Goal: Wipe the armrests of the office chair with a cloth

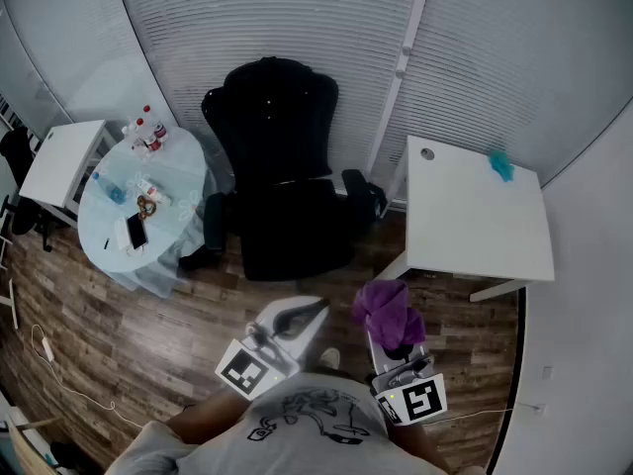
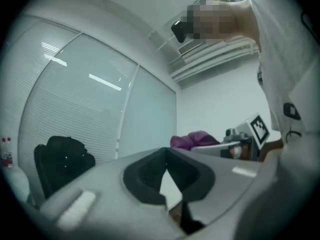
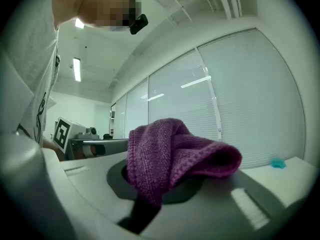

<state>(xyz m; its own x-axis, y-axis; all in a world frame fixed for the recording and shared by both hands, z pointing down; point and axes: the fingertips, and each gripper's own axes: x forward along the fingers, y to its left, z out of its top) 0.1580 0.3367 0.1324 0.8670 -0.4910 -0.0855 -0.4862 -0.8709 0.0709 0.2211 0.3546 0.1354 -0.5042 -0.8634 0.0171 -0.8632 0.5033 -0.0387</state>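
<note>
Progress nil, by the look of it: no wiping begun. Black office chair backed against the blinds between a round table and a white desk, well apart from both grippers. Left armrest and right armrest both untouched, so both left to do. Left gripper closed on nothing, pads meeting at the tips. Right gripper clamped on the purple cloth, bunched and spilling over the jaws, low by the person's body.

Only in the head view: the armrests and the floor to cross. In the left gripper view: chair back low at left, cloth off to the right. In the right gripper view: the cloth's knit pinched between the pads, no chair. Smallest, a teal scrap at the desk's far corner.
</note>
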